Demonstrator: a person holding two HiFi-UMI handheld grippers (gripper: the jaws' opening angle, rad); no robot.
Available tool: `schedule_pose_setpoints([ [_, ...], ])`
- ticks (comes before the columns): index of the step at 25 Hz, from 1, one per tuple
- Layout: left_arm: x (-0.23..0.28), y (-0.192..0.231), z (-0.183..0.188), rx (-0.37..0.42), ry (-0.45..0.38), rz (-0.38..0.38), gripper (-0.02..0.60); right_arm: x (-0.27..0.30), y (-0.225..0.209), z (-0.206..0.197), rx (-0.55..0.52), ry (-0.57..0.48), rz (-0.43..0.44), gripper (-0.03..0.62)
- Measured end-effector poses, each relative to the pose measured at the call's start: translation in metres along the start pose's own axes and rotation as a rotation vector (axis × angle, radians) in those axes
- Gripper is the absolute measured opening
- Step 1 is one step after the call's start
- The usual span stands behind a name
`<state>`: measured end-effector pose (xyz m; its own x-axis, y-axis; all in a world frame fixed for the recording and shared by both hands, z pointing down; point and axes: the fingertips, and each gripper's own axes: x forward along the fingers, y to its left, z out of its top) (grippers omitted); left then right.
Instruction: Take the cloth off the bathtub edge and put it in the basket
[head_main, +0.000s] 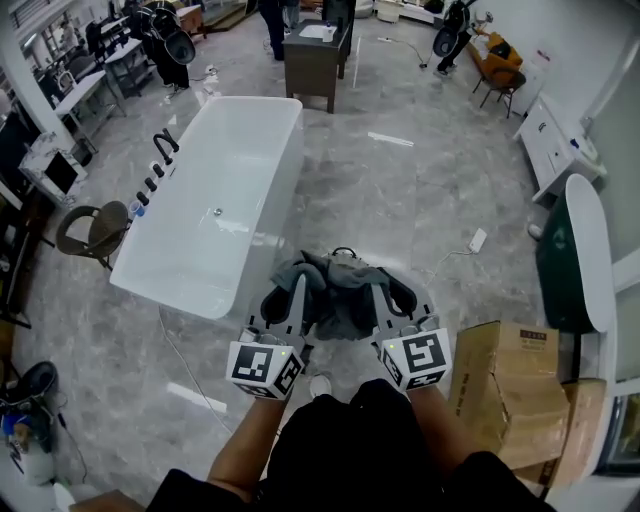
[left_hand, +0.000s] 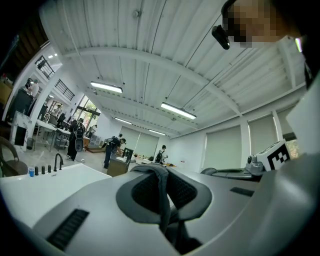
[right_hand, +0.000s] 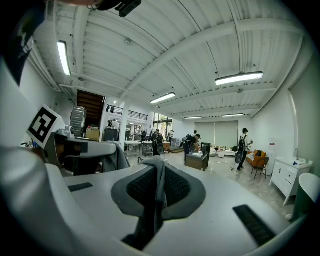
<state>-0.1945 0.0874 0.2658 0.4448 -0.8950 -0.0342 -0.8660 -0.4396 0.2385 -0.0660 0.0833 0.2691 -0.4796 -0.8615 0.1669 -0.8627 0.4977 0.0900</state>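
In the head view a grey cloth (head_main: 340, 295) hangs bunched between my two grippers, held above the floor just to the right of the near end of the white bathtub (head_main: 215, 195). My left gripper (head_main: 296, 292) is shut on the cloth's left side, and my right gripper (head_main: 385, 297) is shut on its right side. The left gripper view has a grey fold of cloth (left_hand: 162, 192) pinched between the dark pads (left_hand: 145, 192). A similar fold (right_hand: 159, 192) is pinched in the right gripper view. A thin dark loop (head_main: 343, 250) peeks out beyond the cloth; what lies under the cloth is hidden.
Cardboard boxes (head_main: 512, 385) stand at the right, beside a dark green tub with a white rim (head_main: 575, 250). A round chair (head_main: 95, 230) sits left of the bathtub, whose black taps (head_main: 163, 148) line its far left rim. A dark desk (head_main: 318, 55) and people stand further off.
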Motion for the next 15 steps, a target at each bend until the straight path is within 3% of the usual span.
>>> schedule_pose_setpoints([
  [15, 0.06, -0.01, 0.001, 0.015, -0.01, -0.02, 0.037, 0.022, -0.041, 0.014, 0.002, -0.044, 0.023, 0.037],
])
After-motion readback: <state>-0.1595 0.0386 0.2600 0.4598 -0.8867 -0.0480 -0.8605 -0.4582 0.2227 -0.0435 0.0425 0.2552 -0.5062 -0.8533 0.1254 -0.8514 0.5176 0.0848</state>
